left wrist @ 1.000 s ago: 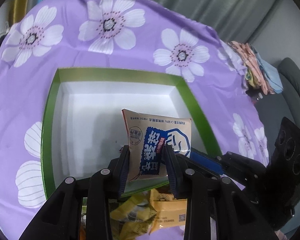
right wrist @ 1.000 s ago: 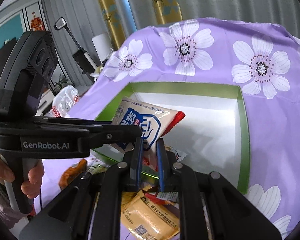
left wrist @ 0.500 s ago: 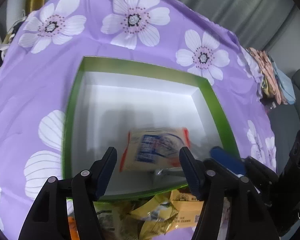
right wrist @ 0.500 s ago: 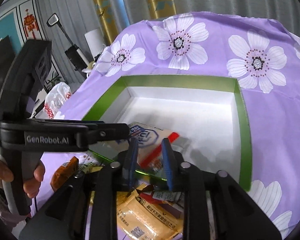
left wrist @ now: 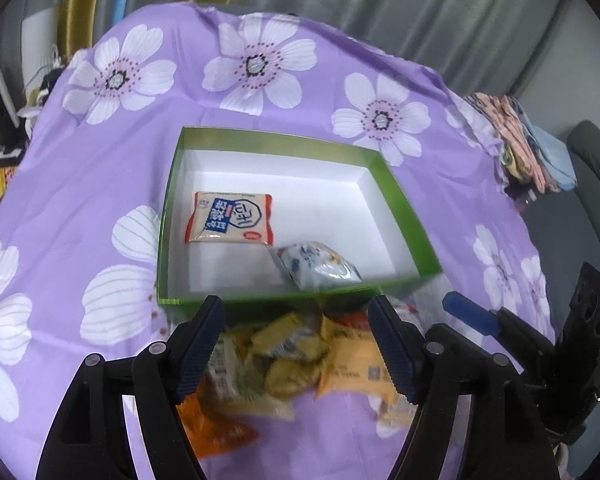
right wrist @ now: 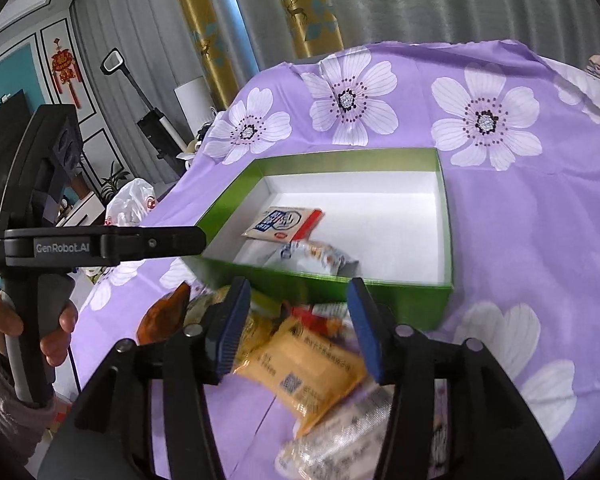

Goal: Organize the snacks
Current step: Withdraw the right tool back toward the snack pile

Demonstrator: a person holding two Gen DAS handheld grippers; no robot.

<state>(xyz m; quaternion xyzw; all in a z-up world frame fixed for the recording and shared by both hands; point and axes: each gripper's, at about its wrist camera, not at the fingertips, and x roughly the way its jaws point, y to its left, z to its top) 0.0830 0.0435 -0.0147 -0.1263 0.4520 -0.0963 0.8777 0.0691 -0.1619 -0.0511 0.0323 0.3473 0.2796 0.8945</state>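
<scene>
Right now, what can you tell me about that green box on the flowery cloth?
The shallow green cardboard box has no lid, glossy green walls and a white inside. It sits flat on the purple flowered cloth. Inside lie two packets: a flat beige-and-blue snack packet and a puffy white-and-silver packet near the front wall, their corners about touching. Loose yellow and orange packets are piled outside against its near wall.

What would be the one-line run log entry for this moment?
left gripper: open | right gripper: open | green cardboard box: two packets inside | loose snack pile: outside

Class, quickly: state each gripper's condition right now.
Left gripper: open, holding nothing, above the snack pile.
Right gripper: open, holding nothing, above the yellow packet.
</scene>
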